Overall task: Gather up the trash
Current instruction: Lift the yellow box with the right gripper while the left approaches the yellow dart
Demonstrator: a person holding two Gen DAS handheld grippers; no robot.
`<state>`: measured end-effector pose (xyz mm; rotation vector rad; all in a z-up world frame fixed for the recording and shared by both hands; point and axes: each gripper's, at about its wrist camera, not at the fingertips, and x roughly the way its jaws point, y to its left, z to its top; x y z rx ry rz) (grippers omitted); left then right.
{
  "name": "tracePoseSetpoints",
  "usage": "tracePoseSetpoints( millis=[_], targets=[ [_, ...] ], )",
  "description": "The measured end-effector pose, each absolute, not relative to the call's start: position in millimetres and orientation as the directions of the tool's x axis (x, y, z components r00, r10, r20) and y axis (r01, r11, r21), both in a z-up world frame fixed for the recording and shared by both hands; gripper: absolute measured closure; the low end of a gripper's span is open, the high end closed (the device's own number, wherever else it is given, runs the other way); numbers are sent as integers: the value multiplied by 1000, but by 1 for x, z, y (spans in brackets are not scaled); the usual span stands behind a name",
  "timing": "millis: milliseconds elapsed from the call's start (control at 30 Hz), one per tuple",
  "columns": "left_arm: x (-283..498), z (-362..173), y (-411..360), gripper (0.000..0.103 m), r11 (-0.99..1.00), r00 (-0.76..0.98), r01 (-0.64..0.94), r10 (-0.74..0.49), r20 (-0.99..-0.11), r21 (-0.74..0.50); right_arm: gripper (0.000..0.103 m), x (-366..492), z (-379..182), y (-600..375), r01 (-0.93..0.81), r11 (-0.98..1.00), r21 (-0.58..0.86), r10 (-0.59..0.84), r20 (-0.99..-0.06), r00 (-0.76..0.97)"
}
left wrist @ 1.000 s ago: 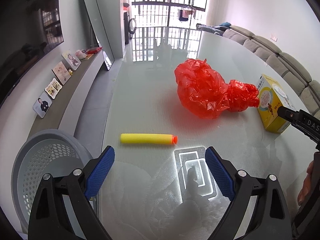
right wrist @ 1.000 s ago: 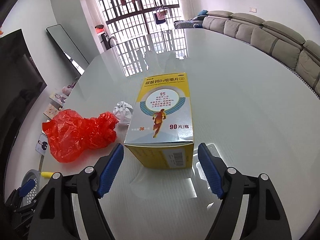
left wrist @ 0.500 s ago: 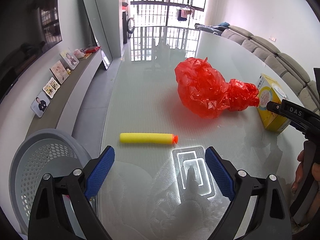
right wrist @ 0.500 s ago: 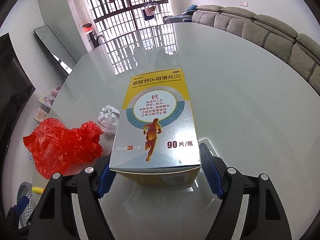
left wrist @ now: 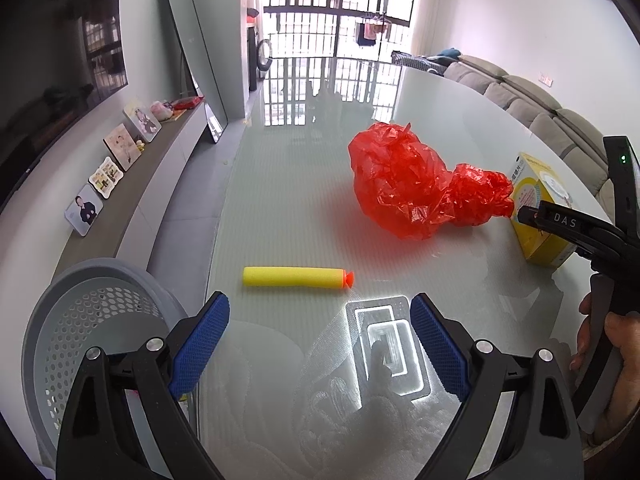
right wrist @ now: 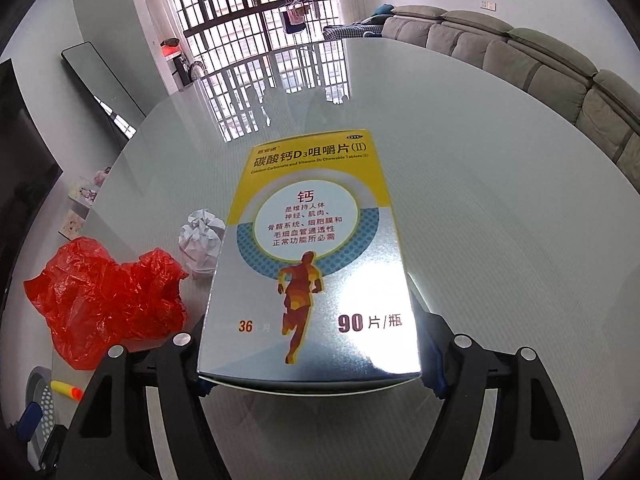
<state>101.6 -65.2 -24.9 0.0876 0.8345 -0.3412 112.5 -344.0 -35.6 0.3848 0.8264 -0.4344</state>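
Right wrist view: right tongs (right wrist: 310,364) closing around the tablet box (right wrist: 308,264), which lies flat on the tabletop (right wrist: 500,220) between the pads; contact unclear. Squeeze its long sides evenly, lift level, carry to the grey basket (left wrist: 64,344). Left tongs (left wrist: 320,344) apart, empty, hovering near the foam dart (left wrist: 298,277).

We see desk (left wrist: 304,208) glossy glass, mirror-smooth. Red bag (left wrist: 416,184) thin crinkled plastic, shiny. Tablet box (right wrist: 312,264) cardboard with glossy, partly silvery print. Dart (left wrist: 294,277) matt yellow foam. Paper ball (right wrist: 201,242) crumpled, white. Laundry basket (left wrist: 72,340) perforated grey plastic, matt.
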Motion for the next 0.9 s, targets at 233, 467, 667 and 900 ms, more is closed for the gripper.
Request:
tracePoseSetpoints(
  millis=[233, 467, 667, 900],
  targets=[
    [94, -19, -60, 13, 944, 631, 324, -262, -731, -59, 39, 108, -36, -340, 492, 855, 166, -206, -761, 615],
    [88, -12, -53, 13, 952, 645, 301, -245, -724, -54, 39, 81, -32, -333, 457, 867, 198, -171, -743, 648],
    [85, -8, -49, 12, 959, 650, 278, -227, -725, -51, 39, 51, -23, -324, 428, 882, 197, -170, -714, 679],
    [81, -4, -51, 10, 965, 658, 261, -202, -725, -33, 39, 29, -19, -331, 394, 889, 232, -128, -700, 702]
  ],
)
